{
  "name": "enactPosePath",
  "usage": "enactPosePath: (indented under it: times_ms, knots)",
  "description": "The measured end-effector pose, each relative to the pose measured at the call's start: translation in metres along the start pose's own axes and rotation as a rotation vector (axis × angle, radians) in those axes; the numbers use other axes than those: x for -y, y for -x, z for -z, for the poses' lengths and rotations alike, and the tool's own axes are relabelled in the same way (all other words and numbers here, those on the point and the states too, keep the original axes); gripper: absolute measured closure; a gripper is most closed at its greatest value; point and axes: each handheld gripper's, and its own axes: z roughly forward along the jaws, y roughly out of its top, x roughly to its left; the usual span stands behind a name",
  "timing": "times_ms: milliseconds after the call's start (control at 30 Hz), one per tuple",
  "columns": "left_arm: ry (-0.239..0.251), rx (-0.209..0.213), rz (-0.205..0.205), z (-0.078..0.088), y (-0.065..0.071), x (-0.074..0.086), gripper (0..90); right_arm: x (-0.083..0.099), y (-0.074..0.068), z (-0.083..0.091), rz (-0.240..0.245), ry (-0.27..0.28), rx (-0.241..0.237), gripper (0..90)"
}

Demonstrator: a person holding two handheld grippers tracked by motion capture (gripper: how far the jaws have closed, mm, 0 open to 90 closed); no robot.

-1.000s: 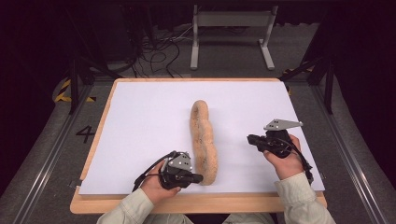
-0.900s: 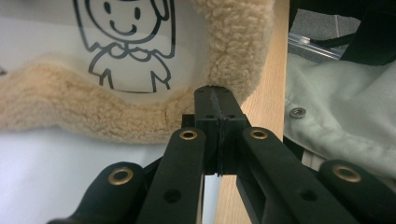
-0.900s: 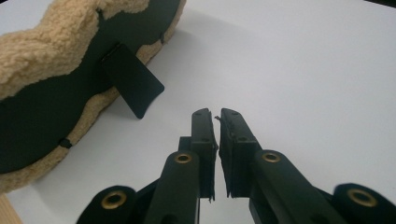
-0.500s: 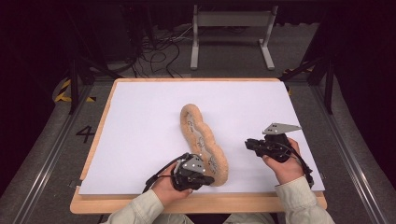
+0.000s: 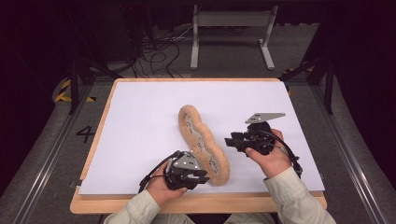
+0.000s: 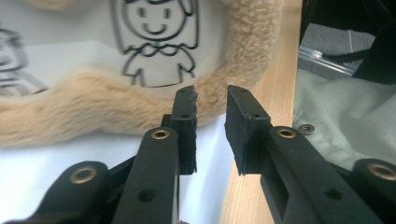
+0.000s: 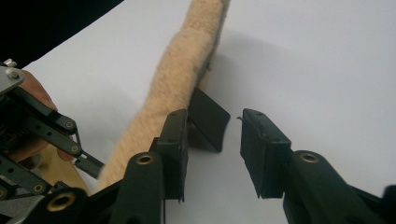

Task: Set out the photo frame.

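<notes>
Item: plush slipper-like insole (image 5: 203, 143), long and narrow with wavy lobed edges; tan fleecy rim (image 6: 84, 112); pale inner face printed with black line-drawn cartoon figures (image 6: 156, 35), one a smiling figure in a dress; a flat black tab (image 7: 208, 119) juts from under its side in the right gripper view. Position: on the white sheet (image 5: 140, 126) covering the wooden board (image 5: 196, 203), lying diagonally from mid-board toward the near edge, its near end close to the board's front edge, printed face turned upward and toward the left.

Left gripper (image 5: 200, 176): held low at the near edge of the board, just beside the near end of the plush item; the person's left hand (image 5: 161, 189) wraps it from below, pale sleeve (image 5: 133, 212) behind; jaws parted with a narrow gap, nothing between them; tips near the fleecy rim, contact cannot be told; black cable (image 5: 152, 172) loops off to its left.

Right gripper (image 5: 232, 141): held above the sheet to the right of the item, pointing left toward its middle, apart from it; right hand (image 5: 266, 156) grips it from behind; grey three-cornered plate (image 5: 265, 115) on top; jaws spread, empty, the black tab seen beyond them.
</notes>
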Motion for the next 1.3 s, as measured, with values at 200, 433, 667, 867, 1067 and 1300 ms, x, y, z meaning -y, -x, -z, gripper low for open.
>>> enactPosePath:
  times_ms: [200,433,667,867,1067,1300]
  knots:
    - [0.022,-0.036,0.022,0.019,-0.007,0.008,74.4,-0.024,-0.017,-0.020,0.032,-0.002,-0.026,52.6]
    - [0.059,-0.092,0.073,0.040,-0.019,0.019,73.0,-0.046,-0.024,-0.050,0.046,-0.071,-0.021,47.0]
    - [0.079,-0.133,0.100,0.055,-0.024,0.025,73.1,-0.056,-0.026,-0.079,0.036,-0.186,0.013,46.8]
    - [0.089,-0.146,0.118,0.061,-0.029,0.028,73.0,-0.061,-0.027,-0.097,0.012,-0.256,0.046,51.7]
    - [0.095,-0.152,0.123,0.064,-0.032,0.030,73.6,-0.062,-0.030,-0.109,0.027,-0.317,0.090,59.0]
    - [0.095,-0.162,0.130,0.064,-0.034,0.031,73.8,-0.063,-0.030,-0.110,-0.017,-0.334,0.104,63.9]
